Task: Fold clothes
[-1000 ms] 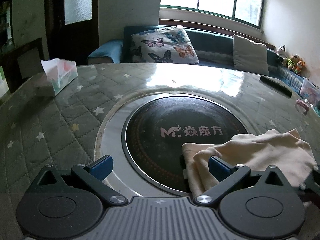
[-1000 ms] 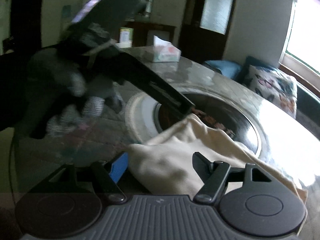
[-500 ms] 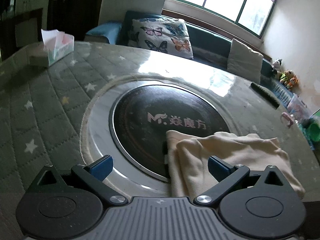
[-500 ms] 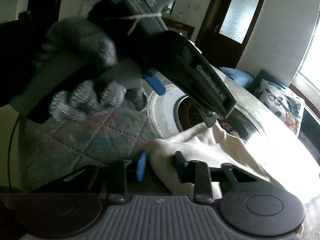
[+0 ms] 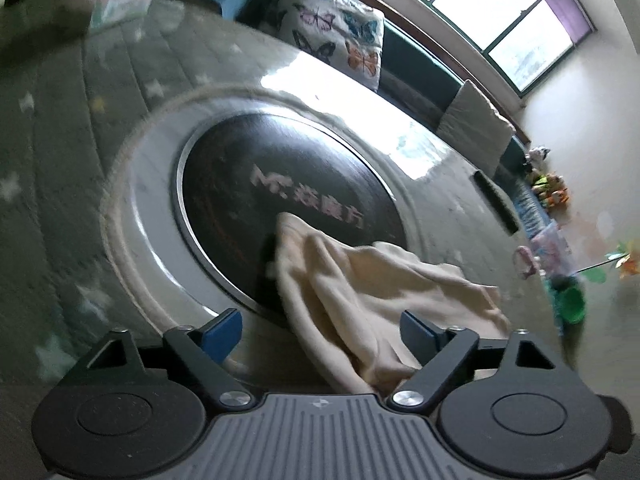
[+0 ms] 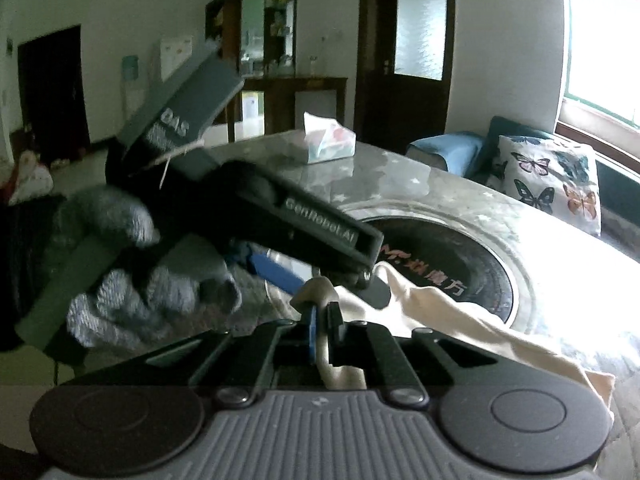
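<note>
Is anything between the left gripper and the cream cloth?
Nothing visible. The cream cloth already lies between the closing jaws of the left gripper, not yet pinched. The right gripper is shut on its edge.

One cream garment lies on one round tabletop with one dark disc at its centre. One tissue box, one black remote, two cushions on the sofa: one butterfly-print, one plain. Two hand-held grippers: left, right.

Tissue box on quilted table; butterfly cushion behind (possibly remote at right edge).
</note>
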### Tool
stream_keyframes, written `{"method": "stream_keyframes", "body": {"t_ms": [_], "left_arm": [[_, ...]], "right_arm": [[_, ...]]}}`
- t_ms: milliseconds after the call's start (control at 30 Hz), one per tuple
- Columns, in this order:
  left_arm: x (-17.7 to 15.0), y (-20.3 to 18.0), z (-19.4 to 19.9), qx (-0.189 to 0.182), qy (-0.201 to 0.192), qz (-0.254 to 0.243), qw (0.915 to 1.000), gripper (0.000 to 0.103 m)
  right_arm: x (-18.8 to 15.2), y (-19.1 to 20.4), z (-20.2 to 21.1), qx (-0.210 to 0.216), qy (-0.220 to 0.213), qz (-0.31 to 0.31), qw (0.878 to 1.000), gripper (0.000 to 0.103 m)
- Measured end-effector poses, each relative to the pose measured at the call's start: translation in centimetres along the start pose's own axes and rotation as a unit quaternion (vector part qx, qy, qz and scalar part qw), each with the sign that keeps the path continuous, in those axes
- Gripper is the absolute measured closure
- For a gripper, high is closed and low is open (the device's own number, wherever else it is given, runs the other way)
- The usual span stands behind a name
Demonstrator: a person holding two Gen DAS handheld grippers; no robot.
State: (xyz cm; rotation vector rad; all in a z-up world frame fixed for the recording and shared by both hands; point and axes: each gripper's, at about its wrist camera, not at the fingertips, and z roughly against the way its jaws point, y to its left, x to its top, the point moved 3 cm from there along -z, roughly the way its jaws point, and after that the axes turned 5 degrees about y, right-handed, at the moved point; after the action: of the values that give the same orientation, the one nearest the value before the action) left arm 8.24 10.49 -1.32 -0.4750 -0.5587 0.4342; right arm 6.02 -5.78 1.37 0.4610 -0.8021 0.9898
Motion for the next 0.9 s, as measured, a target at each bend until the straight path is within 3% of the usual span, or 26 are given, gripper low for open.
{"method": "stream_keyframes", "body": {"t_ms": [100, 167, 267, 433, 600, 733, 900], "left_arm": [[-0.2, -0.2, -0.9, -0.028, 0.019, 0.023, 0.9991, 0.036], [-0.3, -0.2, -1.5, -0.041, 0.027, 0.034, 0.9982, 0.063], [-0.4, -0.2, -2.1, -0.040, 0.034, 0.037, 0.9979, 0.083], [-0.1, -0.1, -2.1, -0.036, 0.030, 0.034, 0.9983, 0.086], [-0.2, 0.0, -2.3, -0.032, 0.029, 0.031, 0.9986, 0.086], [-0.2, 0.0, -2.3, -0.028, 0.028, 0.027, 0.9989, 0.086], [-0.3, -0.1, -2.4, -0.025, 0.027, 0.021, 0.9991, 0.086]], "right_arm": [[-0.1, -0.4, 0.9, 0.004, -0.007, -0.007, 1.000, 0.099], [-0.3, -0.4, 1.2, 0.009, -0.008, -0.008, 1.000, 0.099], [-0.8, -0.1, 1.5, 0.015, -0.005, -0.006, 1.000, 0.099], [-1.9, -1.4, 2.4, 0.017, -0.004, -0.023, 1.000, 0.097], [-4.1, -6.3, 4.1, -0.034, 0.011, -0.089, 0.995, 0.096], [-6.5, -11.6, 5.2, -0.106, 0.031, -0.148, 0.983, 0.096], [-9.3, -16.6, 6.3, -0.147, 0.041, -0.226, 0.962, 0.092]]}}
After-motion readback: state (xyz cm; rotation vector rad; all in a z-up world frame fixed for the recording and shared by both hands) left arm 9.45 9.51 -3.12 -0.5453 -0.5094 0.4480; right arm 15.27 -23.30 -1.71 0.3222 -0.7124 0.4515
